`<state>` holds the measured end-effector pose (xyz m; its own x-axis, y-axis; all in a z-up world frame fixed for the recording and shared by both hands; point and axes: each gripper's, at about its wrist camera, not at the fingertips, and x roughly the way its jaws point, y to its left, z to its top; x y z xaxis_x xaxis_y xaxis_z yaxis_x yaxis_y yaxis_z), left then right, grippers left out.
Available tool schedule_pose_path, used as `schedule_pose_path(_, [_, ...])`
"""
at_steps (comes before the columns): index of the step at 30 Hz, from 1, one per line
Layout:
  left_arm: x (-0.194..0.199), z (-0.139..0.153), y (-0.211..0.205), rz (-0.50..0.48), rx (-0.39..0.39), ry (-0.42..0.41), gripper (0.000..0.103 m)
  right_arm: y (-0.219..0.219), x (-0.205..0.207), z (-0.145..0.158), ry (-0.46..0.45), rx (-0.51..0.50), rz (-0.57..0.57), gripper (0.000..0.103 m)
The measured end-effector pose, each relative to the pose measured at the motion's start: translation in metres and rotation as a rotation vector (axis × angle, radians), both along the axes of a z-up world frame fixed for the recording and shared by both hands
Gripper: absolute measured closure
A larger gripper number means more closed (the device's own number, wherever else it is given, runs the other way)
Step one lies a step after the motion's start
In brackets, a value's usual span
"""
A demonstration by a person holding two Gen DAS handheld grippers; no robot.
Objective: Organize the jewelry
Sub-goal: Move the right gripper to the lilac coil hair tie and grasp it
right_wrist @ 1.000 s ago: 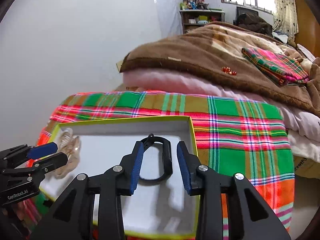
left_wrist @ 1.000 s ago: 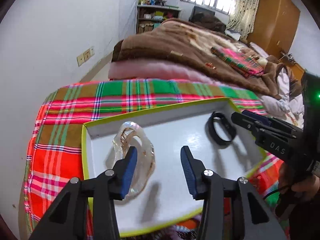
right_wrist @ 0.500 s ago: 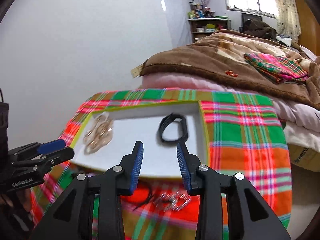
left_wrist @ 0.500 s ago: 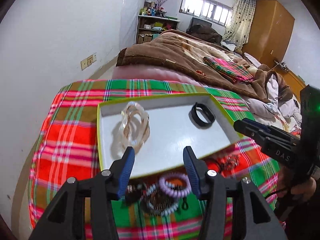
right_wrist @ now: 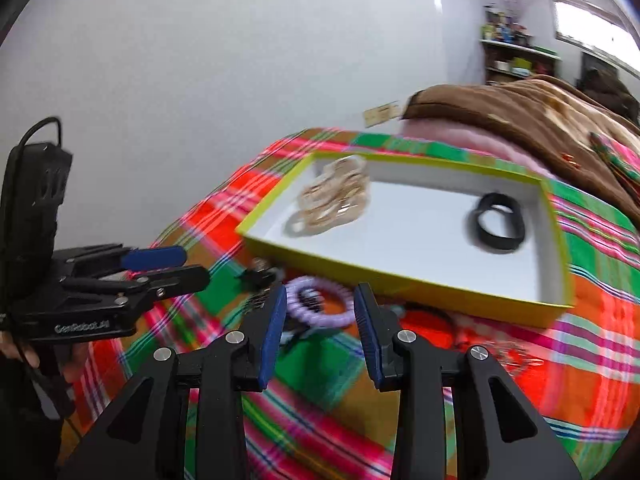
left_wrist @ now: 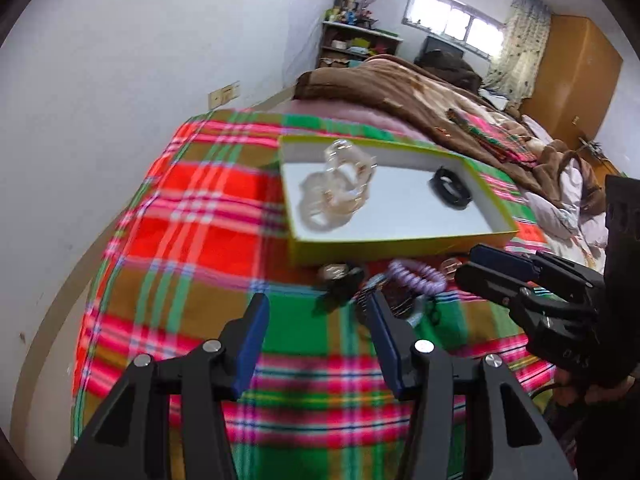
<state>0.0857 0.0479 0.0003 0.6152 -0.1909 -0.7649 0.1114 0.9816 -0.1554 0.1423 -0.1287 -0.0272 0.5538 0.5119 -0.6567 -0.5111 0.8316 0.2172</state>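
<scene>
Yellow-rimmed box (right_wrist: 400, 280) sits on the plaid cloth (left_wrist: 192, 240), likely as the sorting tray: pale bangles (right_wrist: 336, 196) at its 10 o'clock, black band (right_wrist: 498, 222) at 2. Lilac beaded bracelet (right_wrist: 320, 304) lies loose just outside at 6, between the right gripper's (right_wrist: 320, 316) parted, empty jaws; left gripper (left_wrist: 316, 320) gapes wide, empty.

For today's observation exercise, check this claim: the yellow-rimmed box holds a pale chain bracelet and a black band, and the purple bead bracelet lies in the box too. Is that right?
Not quite. The purple bead bracelet lies outside the box, on the plaid cloth by its near wall, as the right wrist view shows. The pale chain bracelet and black band are inside.
</scene>
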Motion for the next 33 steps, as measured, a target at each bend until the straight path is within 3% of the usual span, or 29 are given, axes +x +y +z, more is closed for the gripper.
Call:
schedule_pose_path(15, [-0.01, -0.013, 0.02, 0.013, -0.036, 0.02, 0.05, 0.054, 0.005, -0.017, -0.024, -0.212, 0.046, 0.067])
schedule_pose_path(21, [-0.011, -0.014, 0.025, 0.014, -0.046, 0.019, 0.05, 0.058, 0.001, -0.02, -0.062, -0.285, 0.029, 0.087])
schedule_pose_path(27, [-0.009, -0.017, 0.026, 0.015, -0.054, 0.026, 0.05, 0.055, -0.004, -0.017, -0.087, -0.289, 0.018, 0.094])
schedule_pose_path(33, [-0.008, -0.017, 0.022, -0.001, -0.064, 0.029, 0.05, 0.033, -0.009, -0.004, -0.086, -0.182, -0.036, 0.094])
